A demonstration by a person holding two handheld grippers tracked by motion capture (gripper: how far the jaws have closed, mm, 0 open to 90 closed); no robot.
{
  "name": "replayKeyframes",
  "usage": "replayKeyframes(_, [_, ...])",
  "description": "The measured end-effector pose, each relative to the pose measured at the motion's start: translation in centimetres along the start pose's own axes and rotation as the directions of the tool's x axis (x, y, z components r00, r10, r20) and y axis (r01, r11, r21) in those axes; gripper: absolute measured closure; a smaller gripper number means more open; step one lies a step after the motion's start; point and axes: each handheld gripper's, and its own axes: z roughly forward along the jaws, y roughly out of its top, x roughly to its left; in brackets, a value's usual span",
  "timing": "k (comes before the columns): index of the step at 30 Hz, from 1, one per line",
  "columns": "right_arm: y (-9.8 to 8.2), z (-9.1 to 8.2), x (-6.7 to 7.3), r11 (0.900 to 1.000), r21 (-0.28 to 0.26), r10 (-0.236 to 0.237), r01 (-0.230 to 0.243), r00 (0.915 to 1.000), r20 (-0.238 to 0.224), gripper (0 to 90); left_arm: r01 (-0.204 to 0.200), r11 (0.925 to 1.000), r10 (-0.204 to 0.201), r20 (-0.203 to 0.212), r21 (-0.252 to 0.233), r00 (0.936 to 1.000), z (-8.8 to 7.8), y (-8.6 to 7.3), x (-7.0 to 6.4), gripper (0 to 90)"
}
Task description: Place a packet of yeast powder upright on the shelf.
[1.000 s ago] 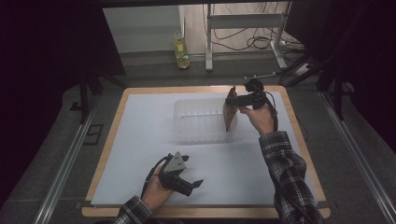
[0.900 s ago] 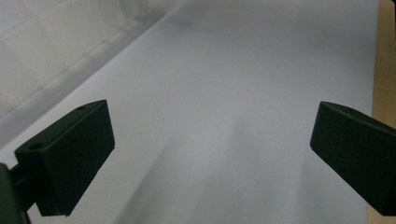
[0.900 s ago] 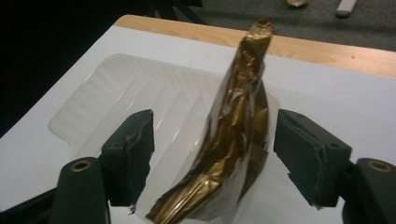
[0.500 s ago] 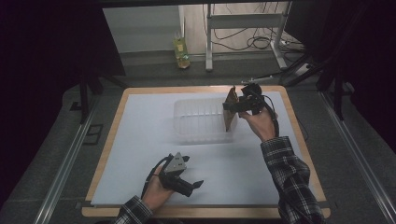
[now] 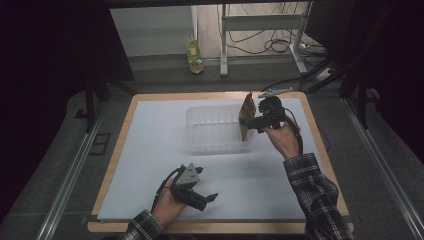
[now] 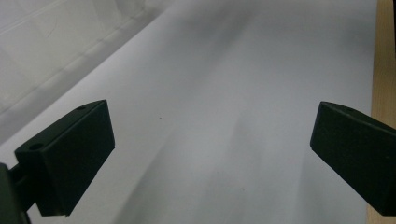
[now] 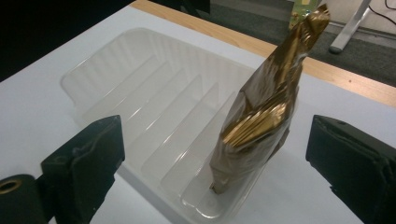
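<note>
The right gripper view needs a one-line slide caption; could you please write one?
Open right gripper facing a gold pouch standing upright in the end slot of a clear ribbed tray.

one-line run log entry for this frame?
right tongs: just opened, off gold pouch | pouch: upright in tray end slot | left tongs: open, empty

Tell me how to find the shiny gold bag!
Look at the white sheet on the wooden table, then at the clear plastic tray with ribbed slots near its far edge. The gold bag stands upright in the tray's end slot, by the right gripper. It is the one shiny, crinkly brown-gold thing there.
</note>
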Motion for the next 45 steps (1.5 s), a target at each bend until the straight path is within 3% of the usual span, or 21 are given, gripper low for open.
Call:
replayKeyframes(12, [-1.5, -1.0, 0.6, 0.998, -0.020, -0.052, 0.052, 0.9986, 0.005, 1.2, 0.002, 1.0000, -0.002, 0.003, -0.006, 1.0000, 0.0, 0.0, 0.0, 0.0])
replayKeyframes(32, [-4.6, -2.4, 1.1, 0.998, -0.016, -0.066, 0.066, 0.9975, -0.024, 0.5, 0.012, 0.9998, -0.011, 0.012, -0.014, 0.9999, 0.1, -0.1, 0.0, 0.0])
replayKeyframes(38, [-5.4, -3.2, 1.5, 0.997, -0.021, -0.074, 0.074, 0.9968, -0.029, 0.3, 0.022, 0.9988, -0.019, 0.051, -0.044, 0.9985, 0.0, -0.1, 0.1, 0.0])
replayKeyframes(45, [-6.2, -4.3, 2.1, 0.995, -0.019, -0.093, 0.093, 0.9950, -0.035, 0.0, 0.010, 0.9993, -0.009, 0.040, -0.036, 0.9992, 0.1, 0.0, -0.1, 0.0])
